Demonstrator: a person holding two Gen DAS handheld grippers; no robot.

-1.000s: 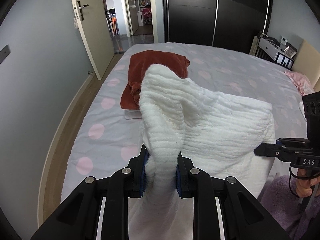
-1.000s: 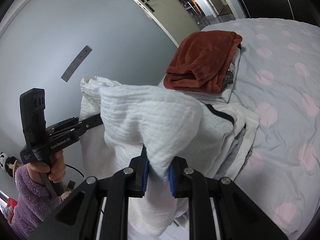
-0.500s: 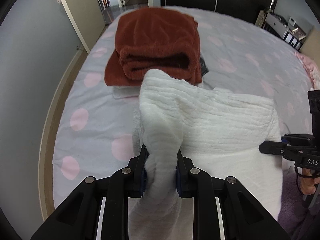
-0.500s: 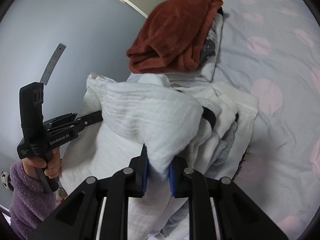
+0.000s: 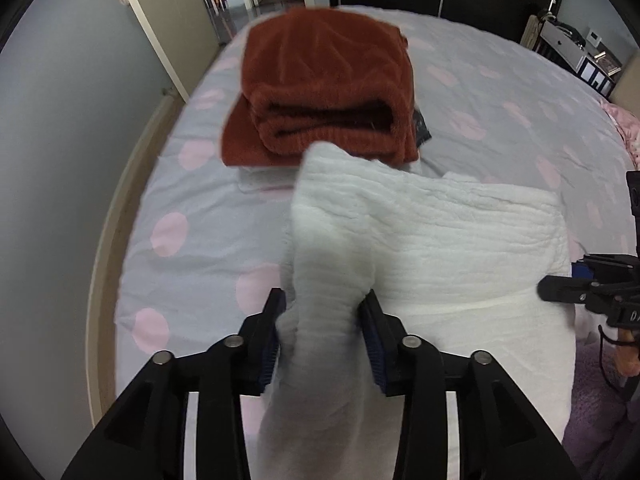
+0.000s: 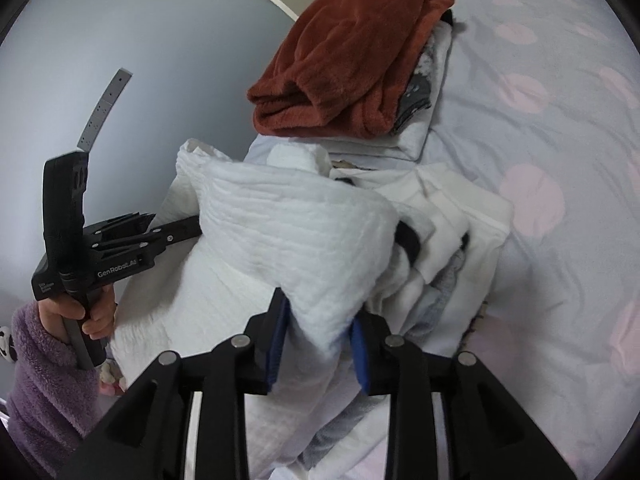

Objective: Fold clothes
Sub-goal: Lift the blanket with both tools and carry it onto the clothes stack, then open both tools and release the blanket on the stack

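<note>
Releasing a finished fold: left claw [image 5: 323, 330] opening with a corner of the white quilted garment [image 5: 440, 240] still between its pads, right claw [image 6: 318, 330] opening likewise around the other corner. Garment lying doubled on the bed [image 5: 192, 184], just before the folded rust-red stack [image 5: 328, 84]. Next, probably: backing both claws clear without dragging cloth, then regripping for the following fold.

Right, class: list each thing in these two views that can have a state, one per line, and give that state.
White quilted garment: folded over on the bed, corners between both grippers' jaws.
Rust-red fleece garment: folded, topping a stack.
Left gripper: jaws opening.
Right gripper: jaws opening.
Cream door: open.
</note>
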